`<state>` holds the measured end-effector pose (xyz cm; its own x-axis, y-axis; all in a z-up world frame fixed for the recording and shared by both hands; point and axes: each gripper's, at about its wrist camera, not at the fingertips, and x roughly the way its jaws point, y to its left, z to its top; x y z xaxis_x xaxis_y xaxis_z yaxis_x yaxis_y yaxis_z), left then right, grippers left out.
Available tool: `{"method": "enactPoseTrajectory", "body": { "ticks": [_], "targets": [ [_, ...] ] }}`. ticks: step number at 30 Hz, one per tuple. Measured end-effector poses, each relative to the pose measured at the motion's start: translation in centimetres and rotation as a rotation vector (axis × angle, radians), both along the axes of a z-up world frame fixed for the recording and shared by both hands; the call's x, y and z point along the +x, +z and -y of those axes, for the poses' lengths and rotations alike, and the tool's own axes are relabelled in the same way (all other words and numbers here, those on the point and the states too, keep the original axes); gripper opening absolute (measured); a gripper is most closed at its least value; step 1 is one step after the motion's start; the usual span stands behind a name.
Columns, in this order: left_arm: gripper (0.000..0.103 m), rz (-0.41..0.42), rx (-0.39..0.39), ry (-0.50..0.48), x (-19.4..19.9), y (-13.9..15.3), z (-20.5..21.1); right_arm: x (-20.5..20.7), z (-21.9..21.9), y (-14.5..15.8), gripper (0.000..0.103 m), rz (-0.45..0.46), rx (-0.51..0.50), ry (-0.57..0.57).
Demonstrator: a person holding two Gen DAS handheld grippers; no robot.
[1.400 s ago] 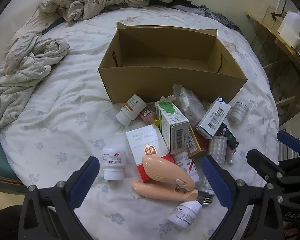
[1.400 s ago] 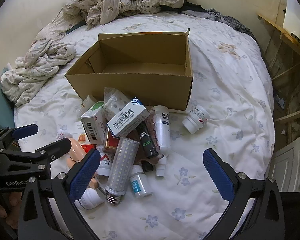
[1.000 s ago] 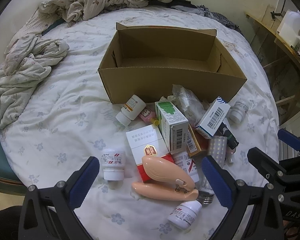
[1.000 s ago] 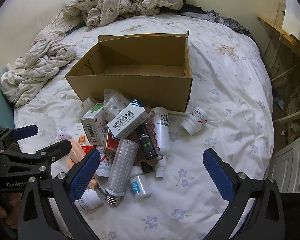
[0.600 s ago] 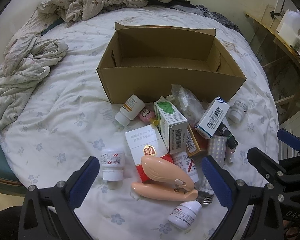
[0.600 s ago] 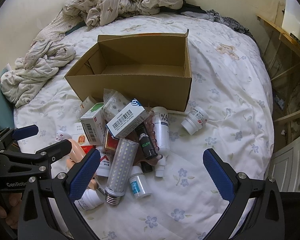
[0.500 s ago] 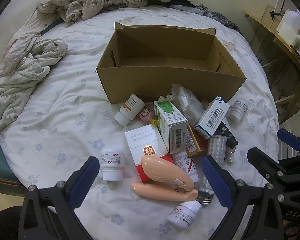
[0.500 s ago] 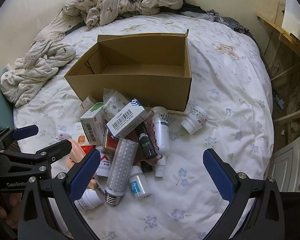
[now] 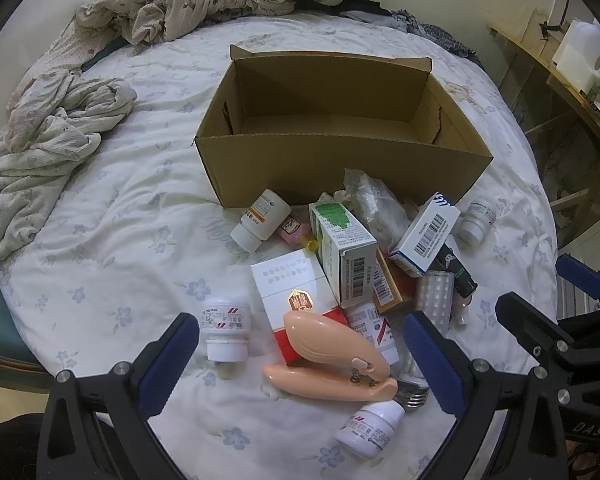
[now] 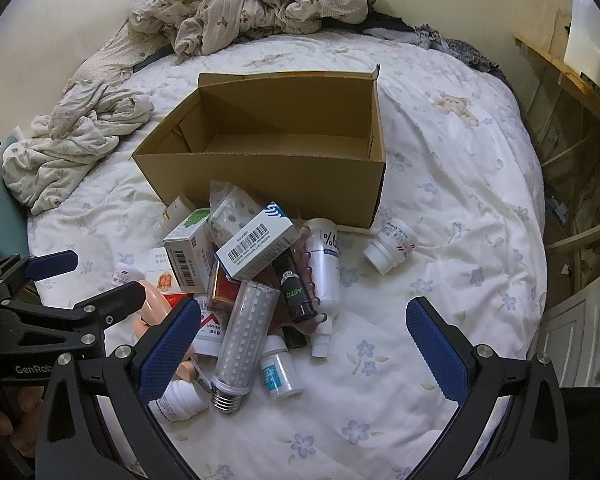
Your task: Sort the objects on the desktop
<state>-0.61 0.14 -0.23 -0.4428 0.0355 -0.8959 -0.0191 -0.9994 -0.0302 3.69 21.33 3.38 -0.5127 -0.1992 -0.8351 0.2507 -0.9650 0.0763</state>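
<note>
Two black grippers with blue pads, left gripper (image 9: 300, 356) and right gripper (image 10: 304, 344), hover spread and unladen over mixed bottles and cartons heaped on the floral bedsheet (image 9: 100, 248) before an open brown cardboard box (image 9: 340, 168); its visible floor is bare. Which item comes next is unsettled.

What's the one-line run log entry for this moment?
left gripper: open, empty | right gripper: open, empty | cardboard box: empty | pile: unsorted

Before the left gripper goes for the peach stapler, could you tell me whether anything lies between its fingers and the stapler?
Nothing visible does. The peach stapler lies on top of the pile, partly over a red and white carton, directly ahead of the open left gripper. A white bottle stands beside it near the left finger.
</note>
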Motion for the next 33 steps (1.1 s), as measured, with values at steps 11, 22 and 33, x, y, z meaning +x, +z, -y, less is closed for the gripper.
{"method": "enactPoseTrajectory", "body": {
  "ticks": [11,22,33],
  "targets": [
    [0.102,-0.003,-0.012,-0.001,0.6,0.3,-0.1,0.1,0.0,-0.2,0.103,0.004,0.003,-0.005],
    [0.102,0.009,-0.037,0.006,1.8,0.8,-0.6,0.0,0.5,-0.4,0.103,-0.007,0.056,-0.011],
    [0.102,0.015,-0.035,0.008,3.9,1.7,-1.9,0.1,1.0,-0.5,0.103,0.004,0.054,0.014]
  ]
}}
